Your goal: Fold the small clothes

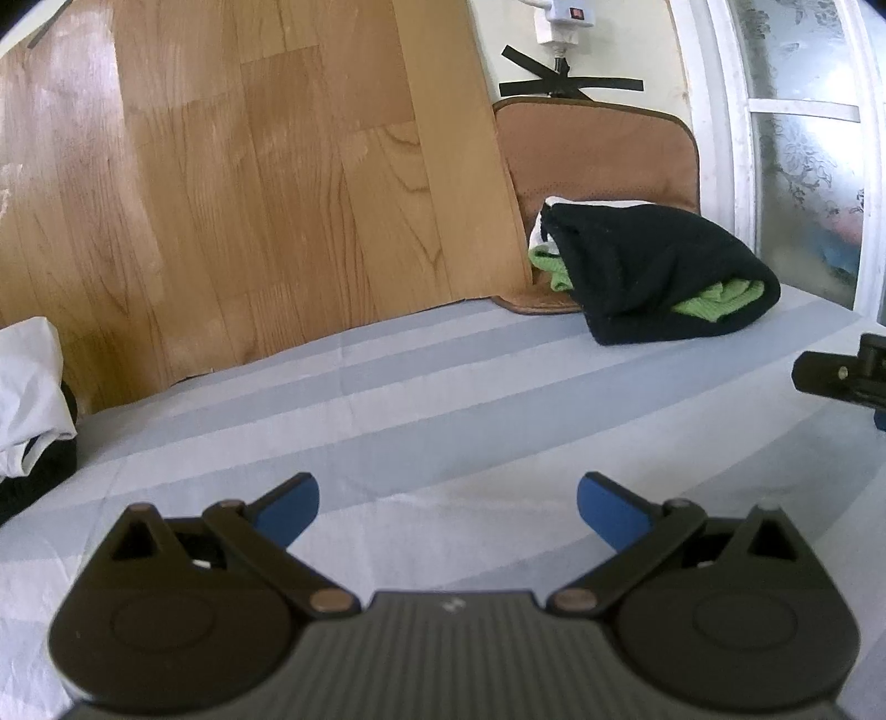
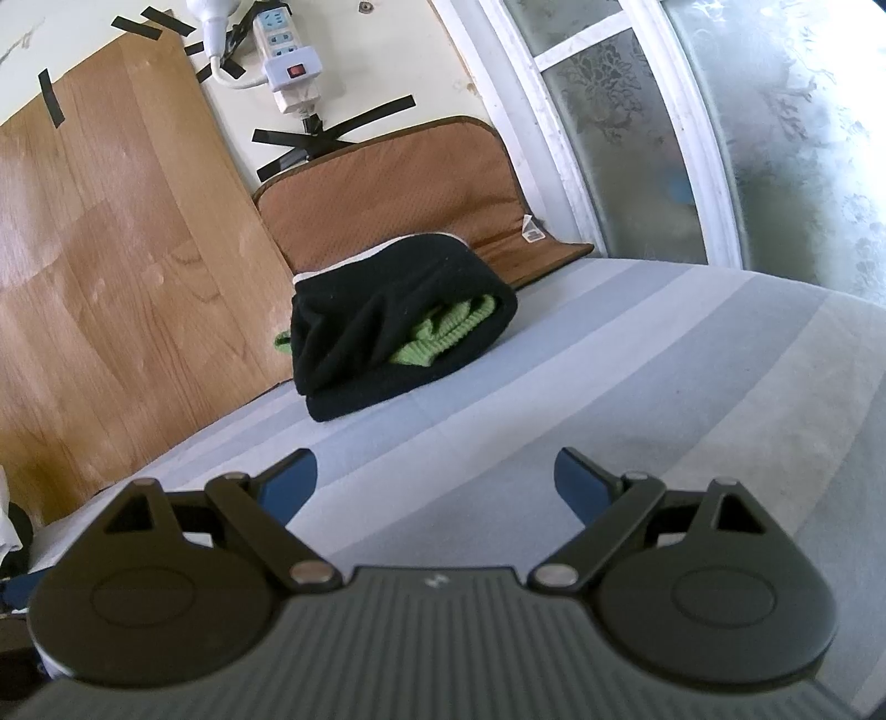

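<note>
Between garments: left gripper (image 1: 447, 509) and right gripper (image 2: 436, 481) both spread wide, empty. Folded stack (image 2: 387, 327) parked at back. Next, likely: fetch white garment (image 1: 27, 387) at left edge.

Each black tool (image 1: 447, 507) has blue fingertips (image 1: 290, 507), round housings, brass-coloured pivot pins.

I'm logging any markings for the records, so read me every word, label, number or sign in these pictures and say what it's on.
Nothing can be read.
Tag on the brown mat: print too small to read.
Mark on the right tongs body: small white logo, unreadable.
Power strip: red switch, no legible text.
</note>
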`<state>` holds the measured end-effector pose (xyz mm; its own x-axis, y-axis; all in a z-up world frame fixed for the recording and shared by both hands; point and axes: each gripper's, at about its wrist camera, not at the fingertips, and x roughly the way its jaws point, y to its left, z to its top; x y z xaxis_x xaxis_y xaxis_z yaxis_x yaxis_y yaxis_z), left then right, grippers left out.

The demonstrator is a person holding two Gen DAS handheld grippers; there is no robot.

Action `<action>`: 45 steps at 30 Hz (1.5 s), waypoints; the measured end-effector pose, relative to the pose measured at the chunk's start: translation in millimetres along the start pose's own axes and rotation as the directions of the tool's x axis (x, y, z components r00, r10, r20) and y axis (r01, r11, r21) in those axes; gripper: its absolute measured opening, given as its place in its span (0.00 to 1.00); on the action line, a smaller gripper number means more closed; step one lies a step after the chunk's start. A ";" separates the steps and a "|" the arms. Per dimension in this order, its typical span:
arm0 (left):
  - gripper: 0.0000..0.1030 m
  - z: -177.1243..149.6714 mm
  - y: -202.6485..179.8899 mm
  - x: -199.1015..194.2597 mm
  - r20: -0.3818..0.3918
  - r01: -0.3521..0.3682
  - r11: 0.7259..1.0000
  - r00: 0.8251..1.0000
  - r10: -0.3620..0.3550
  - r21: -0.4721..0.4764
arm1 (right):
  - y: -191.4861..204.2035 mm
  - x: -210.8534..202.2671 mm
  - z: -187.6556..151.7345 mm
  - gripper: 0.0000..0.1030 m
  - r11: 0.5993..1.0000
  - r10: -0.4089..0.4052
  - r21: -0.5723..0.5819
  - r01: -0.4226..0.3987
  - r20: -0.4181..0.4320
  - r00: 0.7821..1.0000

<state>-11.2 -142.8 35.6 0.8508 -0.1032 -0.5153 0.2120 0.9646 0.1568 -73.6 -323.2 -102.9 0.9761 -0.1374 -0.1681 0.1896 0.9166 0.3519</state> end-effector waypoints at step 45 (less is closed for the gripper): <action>1.00 -0.7 -1.7 -1.6 -0.006 -0.015 1.000 1.000 0.015 0.028 | -2.4 -0.7 1.1 0.92 1.000 0.005 0.012 -0.005 0.007 1.000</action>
<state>-13.3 -144.1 35.6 0.8508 -0.0870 -0.5182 0.2125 0.9589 0.1879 -74.6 -325.7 -102.6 0.9777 -0.1357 -0.1601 0.1863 0.9126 0.3640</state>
